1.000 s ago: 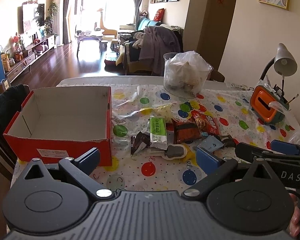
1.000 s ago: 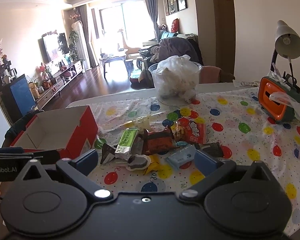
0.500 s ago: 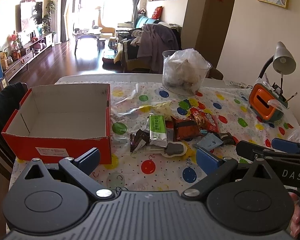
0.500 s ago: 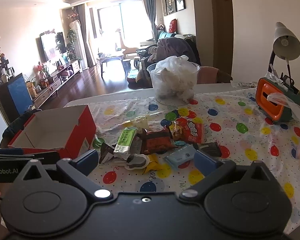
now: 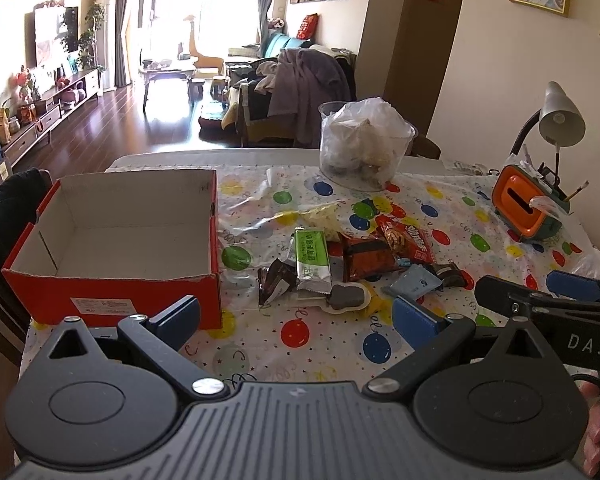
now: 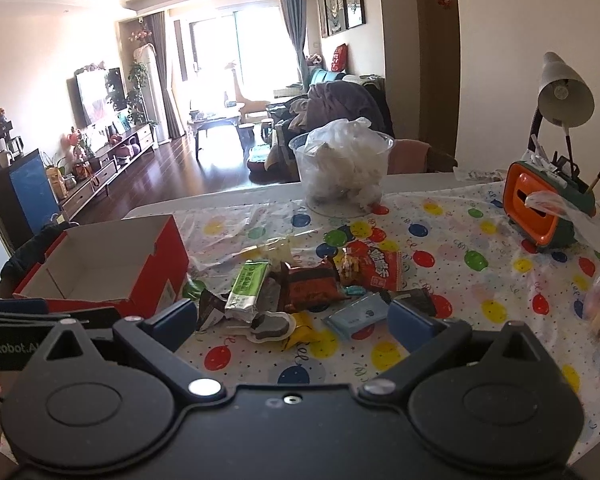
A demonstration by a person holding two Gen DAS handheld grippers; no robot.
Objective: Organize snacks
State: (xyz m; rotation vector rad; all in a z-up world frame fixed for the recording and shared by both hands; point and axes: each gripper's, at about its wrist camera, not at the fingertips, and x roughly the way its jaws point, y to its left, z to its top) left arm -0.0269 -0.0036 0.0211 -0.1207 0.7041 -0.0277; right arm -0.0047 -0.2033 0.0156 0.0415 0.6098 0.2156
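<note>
Both claws hang released — left claw point(image 5: 296, 314), right claw point(image 6: 292, 318). The snack pile point(image 6: 300, 284) at mid-frame overlaps; a pinch might drag neighbours, missing the red box point(image 5: 112, 240).

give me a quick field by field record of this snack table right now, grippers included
surface: table with balloon-print cloth
container: red cardboard box, open, nothing visible inside
snack pile: right of the box, loose on the cloth
named snacks: green packet; dark orange packet; red packet; light blue packet
other items: clear tub of plastic bags; orange organiser; desk lamp
left gripper: open, holding nothing, short of the pile
right gripper: open, holding nothing, short of the pile
snacks boxed: none
</note>
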